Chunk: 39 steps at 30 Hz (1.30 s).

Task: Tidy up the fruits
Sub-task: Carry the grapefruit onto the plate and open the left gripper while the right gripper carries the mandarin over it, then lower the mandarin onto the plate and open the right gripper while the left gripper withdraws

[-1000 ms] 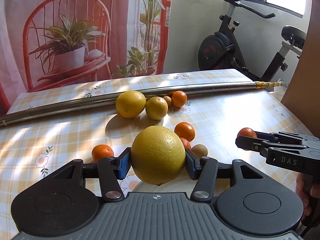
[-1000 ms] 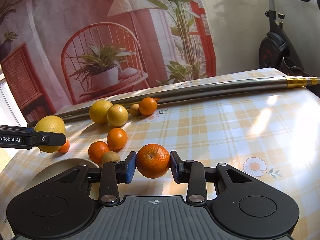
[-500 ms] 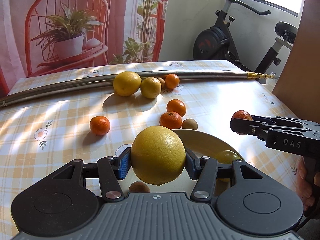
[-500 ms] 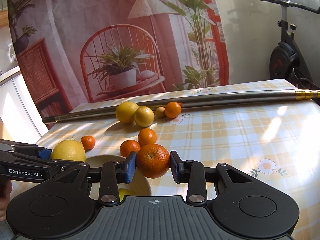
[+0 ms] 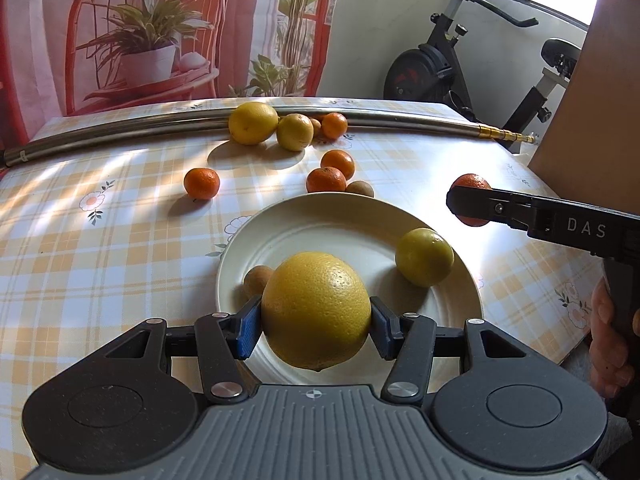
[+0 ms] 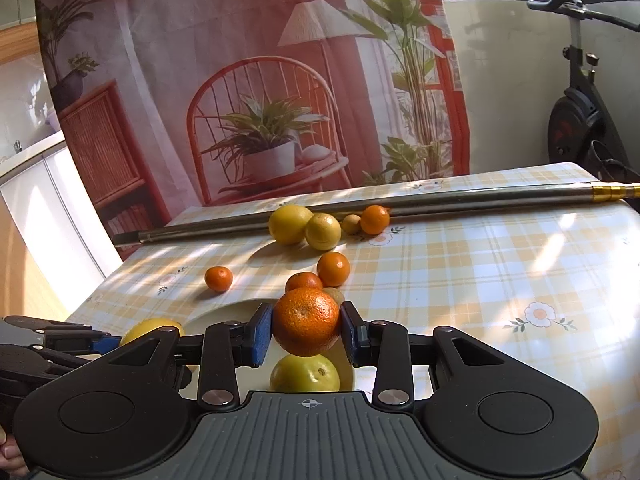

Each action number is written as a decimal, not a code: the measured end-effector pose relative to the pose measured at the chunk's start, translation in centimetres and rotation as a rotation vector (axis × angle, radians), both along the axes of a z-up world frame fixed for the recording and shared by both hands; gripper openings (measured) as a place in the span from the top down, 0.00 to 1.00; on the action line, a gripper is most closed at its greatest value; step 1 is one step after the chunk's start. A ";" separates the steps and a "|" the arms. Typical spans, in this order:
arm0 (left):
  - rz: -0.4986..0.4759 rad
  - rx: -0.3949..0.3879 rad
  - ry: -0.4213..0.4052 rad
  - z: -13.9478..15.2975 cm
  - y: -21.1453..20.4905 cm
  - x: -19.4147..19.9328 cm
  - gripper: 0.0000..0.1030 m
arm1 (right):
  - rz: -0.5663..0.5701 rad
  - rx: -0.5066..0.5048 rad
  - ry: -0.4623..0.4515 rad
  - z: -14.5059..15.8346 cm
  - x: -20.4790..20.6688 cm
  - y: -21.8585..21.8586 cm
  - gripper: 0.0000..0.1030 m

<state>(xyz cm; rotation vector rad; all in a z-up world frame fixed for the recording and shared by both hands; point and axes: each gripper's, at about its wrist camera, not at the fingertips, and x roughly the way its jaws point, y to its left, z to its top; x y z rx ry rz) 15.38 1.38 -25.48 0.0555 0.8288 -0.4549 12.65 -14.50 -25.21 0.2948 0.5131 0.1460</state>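
My left gripper (image 5: 316, 326) is shut on a large yellow grapefruit (image 5: 316, 314) and holds it over the near part of a white plate (image 5: 320, 220). On the plate lie a yellow-green lemon (image 5: 425, 257) and a small brown kiwi (image 5: 258, 279). My right gripper (image 6: 306, 332) is shut on an orange (image 6: 306, 322) and holds it above the plate's right side; it shows in the left wrist view (image 5: 468, 204). The lemon (image 6: 305, 374) lies just below it.
Loose on the checked tablecloth: two yellow citrus (image 5: 253, 123), several mandarins (image 5: 201, 183) and small kiwis (image 5: 360, 189). A long metal pole (image 5: 120, 134) lies across the back. A brown board (image 5: 592, 120) stands at the right edge. An exercise bike (image 5: 432, 68) stands behind.
Both grippers have drawn back and risen with their fruits, and now tilt down. The plate with the lemon and kiwi has come into full view beneath them.
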 end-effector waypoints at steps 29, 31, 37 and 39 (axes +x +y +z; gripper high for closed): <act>0.031 -0.027 -0.064 -0.3 0.4 -1.5 0.32 | 0.009 0.009 0.052 -0.8 -2.1 0.8 0.68; 0.051 -0.040 -0.083 0.1 0.7 -1.7 0.29 | 0.011 0.003 0.059 -1.0 -2.1 0.9 0.68; 0.155 -0.071 -0.121 0.9 1.7 -1.9 0.20 | 0.038 -0.021 0.079 -1.3 -2.4 1.7 0.68; 0.186 -0.074 -0.124 1.0 2.1 -1.8 0.18 | 0.048 -0.030 0.087 -1.4 -2.4 1.9 0.68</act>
